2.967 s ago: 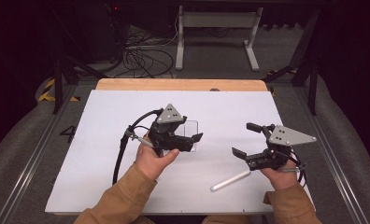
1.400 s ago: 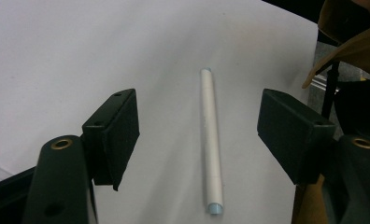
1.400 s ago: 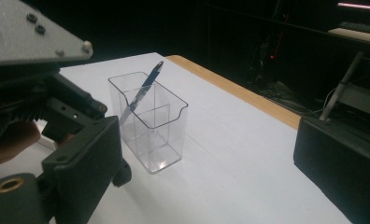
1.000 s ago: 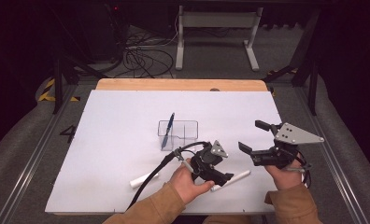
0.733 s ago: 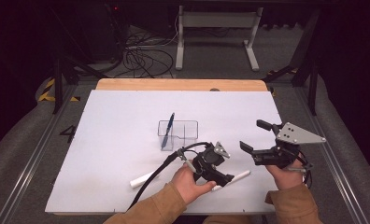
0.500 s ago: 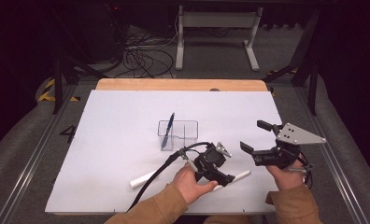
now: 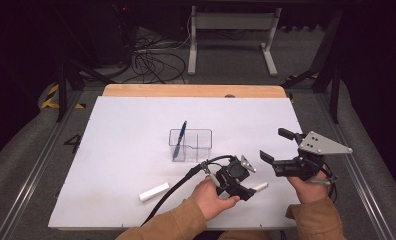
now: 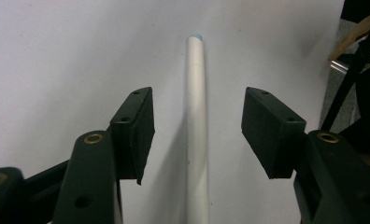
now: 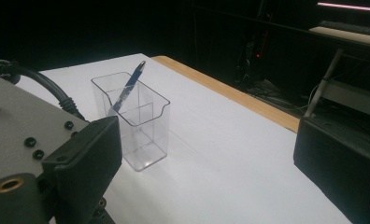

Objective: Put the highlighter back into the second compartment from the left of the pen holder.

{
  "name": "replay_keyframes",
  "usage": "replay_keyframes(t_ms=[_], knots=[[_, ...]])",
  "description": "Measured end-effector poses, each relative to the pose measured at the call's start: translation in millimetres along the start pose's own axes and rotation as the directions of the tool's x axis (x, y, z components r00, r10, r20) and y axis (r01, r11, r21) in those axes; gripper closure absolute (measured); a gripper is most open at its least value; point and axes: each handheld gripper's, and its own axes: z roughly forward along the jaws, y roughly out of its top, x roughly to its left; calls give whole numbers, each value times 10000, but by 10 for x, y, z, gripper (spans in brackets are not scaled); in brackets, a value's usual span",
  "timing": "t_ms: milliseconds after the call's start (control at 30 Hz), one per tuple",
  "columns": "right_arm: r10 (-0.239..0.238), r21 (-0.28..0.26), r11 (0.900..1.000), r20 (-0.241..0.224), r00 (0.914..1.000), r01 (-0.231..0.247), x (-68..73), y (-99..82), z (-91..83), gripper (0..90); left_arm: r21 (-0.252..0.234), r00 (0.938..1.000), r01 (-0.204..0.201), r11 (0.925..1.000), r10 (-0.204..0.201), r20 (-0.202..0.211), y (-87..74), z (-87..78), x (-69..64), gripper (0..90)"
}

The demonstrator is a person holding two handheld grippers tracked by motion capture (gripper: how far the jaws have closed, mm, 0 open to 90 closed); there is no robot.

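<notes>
A white pen lies flat on the white table top, running straight between the jaws of my left gripper. These jaws have just been closing, and a gap remains on both sides of the pen, so nothing is gripped. From above, the left gripper points down over that pen near the front edge. My right gripper hovers to its right with its jaws wide apart and nothing between them. A clear plastic holder at mid-table has a blue pen leaning in it.
A second white pen lies at the front left of the table. The right gripper faces the clear holder and its blue pen. A wooden strip edges the far side, with cables and a metal stand on the floor behind.
Three seconds ago the left gripper was up at the holder; it has since crossed right to the white pen, sunk slightly, and its jaws have narrowed. The right gripper stayed put.
</notes>
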Motion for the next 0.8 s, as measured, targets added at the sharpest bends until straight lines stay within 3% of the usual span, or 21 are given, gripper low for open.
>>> replay_keyframes(t_ms=[433, 800], knots=[[66, 239, 9997, 308, 9995, -73, -34, -32, 15, 85, 382, 9970, -660, 9971, 674, -369, 5, 158, -57, 514], [143, 227, 9996, 219, 9997, -148, -37, -38, 22, 85, 462, 9942, -775, 9959, 807, -708, 20, 261, -60, 557]])
